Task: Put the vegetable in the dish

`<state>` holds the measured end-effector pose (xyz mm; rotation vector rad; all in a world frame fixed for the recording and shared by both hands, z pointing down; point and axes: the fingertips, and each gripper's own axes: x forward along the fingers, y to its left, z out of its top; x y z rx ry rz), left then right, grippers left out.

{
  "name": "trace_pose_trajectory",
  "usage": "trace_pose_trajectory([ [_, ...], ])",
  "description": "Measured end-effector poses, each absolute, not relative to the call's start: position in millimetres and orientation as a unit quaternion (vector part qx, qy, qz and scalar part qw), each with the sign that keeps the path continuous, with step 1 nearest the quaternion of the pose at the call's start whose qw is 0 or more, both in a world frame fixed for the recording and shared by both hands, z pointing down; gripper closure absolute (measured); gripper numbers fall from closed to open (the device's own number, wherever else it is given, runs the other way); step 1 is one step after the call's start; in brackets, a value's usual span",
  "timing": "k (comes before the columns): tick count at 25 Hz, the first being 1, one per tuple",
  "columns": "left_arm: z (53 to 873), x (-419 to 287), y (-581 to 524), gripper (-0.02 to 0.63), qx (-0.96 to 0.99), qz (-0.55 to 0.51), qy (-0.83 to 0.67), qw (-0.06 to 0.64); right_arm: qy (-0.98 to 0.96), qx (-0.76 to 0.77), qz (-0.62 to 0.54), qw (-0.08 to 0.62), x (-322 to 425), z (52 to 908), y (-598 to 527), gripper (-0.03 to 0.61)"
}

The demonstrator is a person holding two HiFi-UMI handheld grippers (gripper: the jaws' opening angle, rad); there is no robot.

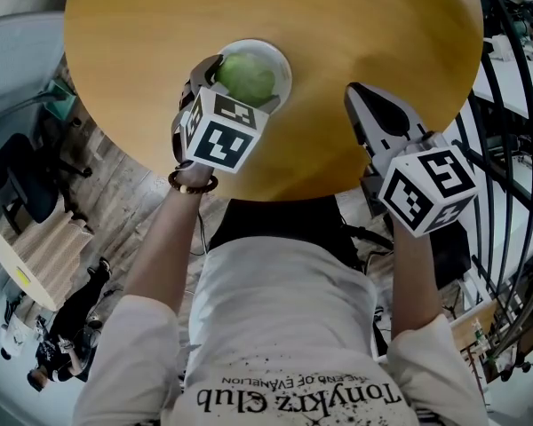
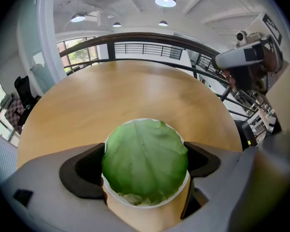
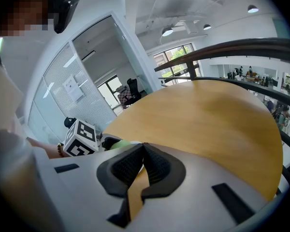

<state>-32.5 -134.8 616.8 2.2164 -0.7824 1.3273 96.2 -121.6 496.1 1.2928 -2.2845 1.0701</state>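
Note:
A round green cabbage (image 2: 145, 161) sits low in a white dish (image 2: 141, 204) on the round wooden table (image 1: 338, 25). My left gripper (image 2: 145, 162) is shut on the cabbage, one dark pad against each side. The head view shows the cabbage (image 1: 246, 76) inside the dish (image 1: 282, 67) with the left gripper (image 1: 220, 76) reaching in from the near left. My right gripper (image 1: 355, 94) hovers over the table's near edge to the right of the dish, shut with its pads (image 3: 157, 166) together and nothing held.
The table's curved near edge (image 1: 275, 193) runs just in front of the person's body. A black railing (image 1: 515, 105) stands to the right. Office chairs (image 1: 27, 176) and a small round table (image 1: 22, 264) are on the floor at the left.

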Motion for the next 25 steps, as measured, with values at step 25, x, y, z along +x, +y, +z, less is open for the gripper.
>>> trace_pose_trajectory([
  [25,632.2,-32.1,-136.8,0.118,0.793,0.492,-0.272,0.233,-0.795,0.450,0.377,0.150,97.4,497.1,-119.1,0.555],
])
